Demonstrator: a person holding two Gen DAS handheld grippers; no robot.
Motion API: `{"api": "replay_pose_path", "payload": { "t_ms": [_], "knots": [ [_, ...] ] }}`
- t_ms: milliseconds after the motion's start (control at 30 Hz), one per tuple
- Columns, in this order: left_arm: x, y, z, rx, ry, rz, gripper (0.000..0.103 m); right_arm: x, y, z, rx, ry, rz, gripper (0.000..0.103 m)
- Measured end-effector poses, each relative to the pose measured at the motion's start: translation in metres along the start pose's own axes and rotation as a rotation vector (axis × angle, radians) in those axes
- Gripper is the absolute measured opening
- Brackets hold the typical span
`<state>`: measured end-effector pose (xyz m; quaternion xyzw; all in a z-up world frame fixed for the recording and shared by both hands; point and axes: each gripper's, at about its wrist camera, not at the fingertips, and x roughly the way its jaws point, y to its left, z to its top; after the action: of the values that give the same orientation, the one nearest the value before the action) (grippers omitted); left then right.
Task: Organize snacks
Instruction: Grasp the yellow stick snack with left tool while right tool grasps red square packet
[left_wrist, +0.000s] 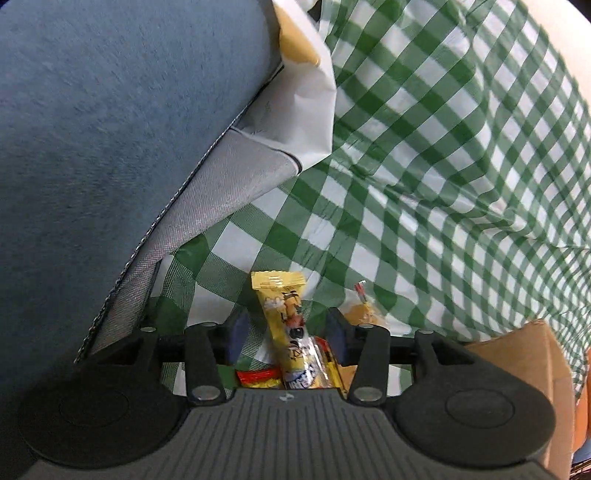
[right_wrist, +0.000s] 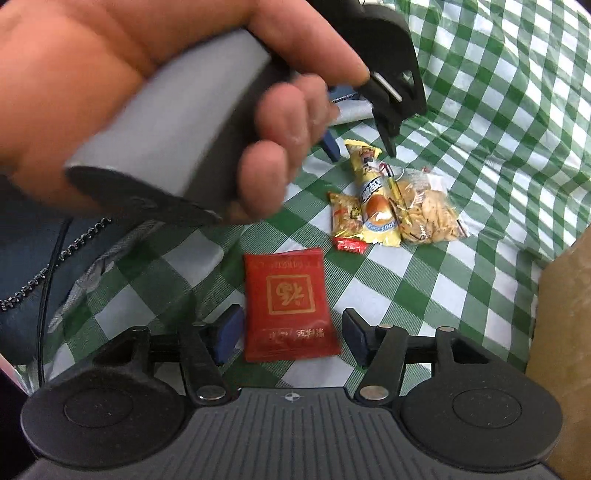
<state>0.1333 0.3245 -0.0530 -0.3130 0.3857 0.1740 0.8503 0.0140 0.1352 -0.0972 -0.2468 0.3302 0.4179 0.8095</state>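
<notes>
My left gripper (left_wrist: 286, 332) is open, its blue pads on either side of a long yellow snack packet (left_wrist: 286, 325) lying on the green checked cloth (left_wrist: 424, 166). In the right wrist view the same left gripper (right_wrist: 364, 147) hovers over the top end of that yellow packet (right_wrist: 373, 192). Next to the packet lie a small yellow-and-red packet (right_wrist: 345, 216) and a clear bag of biscuits (right_wrist: 428, 210). My right gripper (right_wrist: 291, 338) is open around a flat red sachet (right_wrist: 290, 304) on the cloth, pads apart from it.
A cardboard box (right_wrist: 561, 332) stands at the right edge; it also shows in the left wrist view (left_wrist: 532, 362). A blue-grey fabric item (left_wrist: 110, 129) fills the left. The hand (right_wrist: 147, 74) holding the left gripper blocks the upper left.
</notes>
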Motion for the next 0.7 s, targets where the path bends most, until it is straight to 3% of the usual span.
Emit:
{"api": "replay_pose_path", "payload": {
  "t_ms": [67, 133, 233, 500, 700],
  "knots": [
    [0.004, 0.0, 0.0, 0.007, 0.006, 0.004, 0.045, 0.0, -0.002, 0.0, 0.005, 0.0, 0.012, 0.054],
    [0.005, 0.0, 0.0, 0.016, 0.008, 0.009, 0.022, -0.002, -0.004, -0.001, 0.008, -0.004, 0.016, 0.049],
    [-0.001, -0.001, 0.0, 0.035, -0.012, 0.004, 0.015, -0.006, -0.004, -0.002, 0.003, -0.008, 0.017, 0.047],
    [-0.044, -0.002, -0.007, 0.071, -0.086, -0.018, 0.009, -0.043, -0.01, -0.009, 0.015, -0.061, -0.004, 0.047],
    [-0.089, -0.012, -0.026, 0.185, -0.167, -0.014, 0.008, -0.065, -0.018, -0.025, 0.055, -0.035, -0.035, 0.047]
  ]
}}
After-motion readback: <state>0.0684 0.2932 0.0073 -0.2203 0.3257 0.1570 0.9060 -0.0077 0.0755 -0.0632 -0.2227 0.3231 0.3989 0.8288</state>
